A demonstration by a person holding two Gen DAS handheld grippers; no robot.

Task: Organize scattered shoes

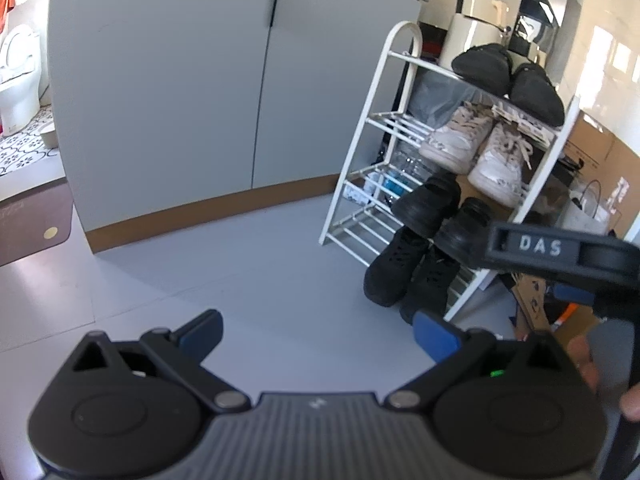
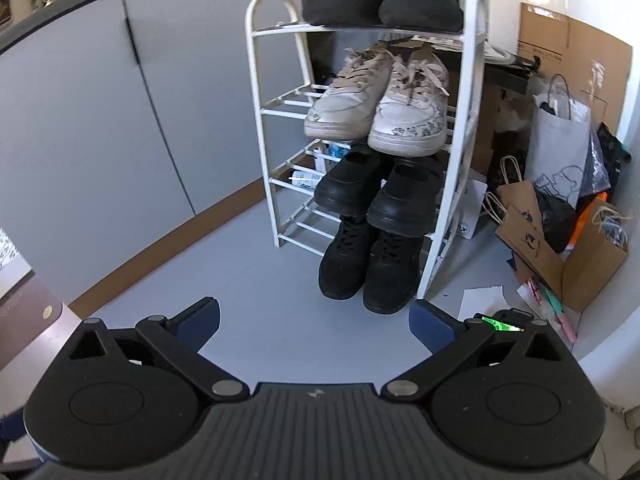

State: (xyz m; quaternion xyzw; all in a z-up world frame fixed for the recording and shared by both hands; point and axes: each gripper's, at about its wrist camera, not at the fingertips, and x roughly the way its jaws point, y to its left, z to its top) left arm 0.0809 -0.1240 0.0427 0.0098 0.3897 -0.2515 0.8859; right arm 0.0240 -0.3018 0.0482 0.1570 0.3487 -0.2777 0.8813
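The shoes are sitting paired on the white rack (image 2: 460, 128): black slip-ons (image 2: 380, 0) on top, white sneakers (image 2: 376, 108) below, black chunky shoes (image 2: 380, 192), then black lace-ups (image 2: 372, 268) lowest. They are looking light, with stiff soles and soft uppers, so the heel collar is likely offering the best hold. Both the left gripper (image 1: 316, 336) and right gripper (image 2: 314, 324) are hovering wide open over the grey floor (image 2: 260, 288), gripping nothing.

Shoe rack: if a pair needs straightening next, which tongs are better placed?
Probably the right tongs: open, empty and squarely facing the shoe rack. The left tongs, also open, see it off to one side.
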